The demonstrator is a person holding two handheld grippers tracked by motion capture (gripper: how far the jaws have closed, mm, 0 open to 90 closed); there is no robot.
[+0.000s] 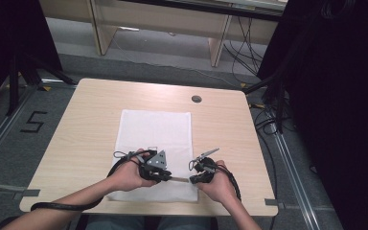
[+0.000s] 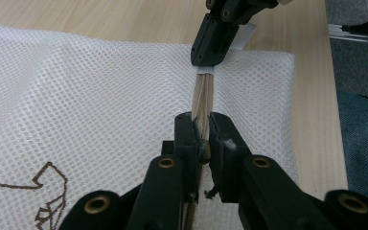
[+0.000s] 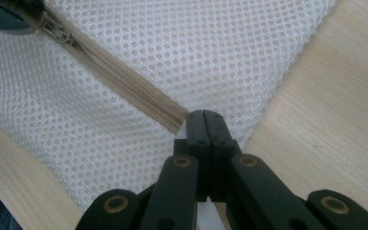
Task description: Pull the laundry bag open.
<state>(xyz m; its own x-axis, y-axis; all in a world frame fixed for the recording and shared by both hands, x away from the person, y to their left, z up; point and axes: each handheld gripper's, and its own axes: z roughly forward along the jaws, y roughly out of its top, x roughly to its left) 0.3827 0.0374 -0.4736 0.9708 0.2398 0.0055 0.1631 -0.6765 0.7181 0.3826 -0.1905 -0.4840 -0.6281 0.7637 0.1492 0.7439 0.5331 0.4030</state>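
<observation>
A white mesh bag (image 1: pixel 153 134) lies flat on the wooden table (image 1: pixel 91 115), with a beige zipper (image 1: pixel 179 179) along its near edge. In the left gripper view my left gripper (image 2: pixel 202 136) is shut on the zipper (image 2: pixel 202 96), pinching it between its pads. The zipper's slider (image 3: pixel 57 29) shows right beside that gripper's jaw in the right gripper view. My right gripper (image 3: pixel 205 120) is shut on the bag's corner at the end of the zipper tape (image 3: pixel 139 93). The two grippers face each other, a short stretch of zipper between them (image 1: pixel 170 178) (image 1: pixel 192 179).
A round cable hole (image 1: pixel 196 98) sits in the table's far side. The bag's corner lies close to the table's near edge (image 1: pixel 139 208). A brown stitched logo (image 2: pixel 48 191) marks the mesh. Stand legs and cables (image 1: pixel 268 110) crowd the floor to the right.
</observation>
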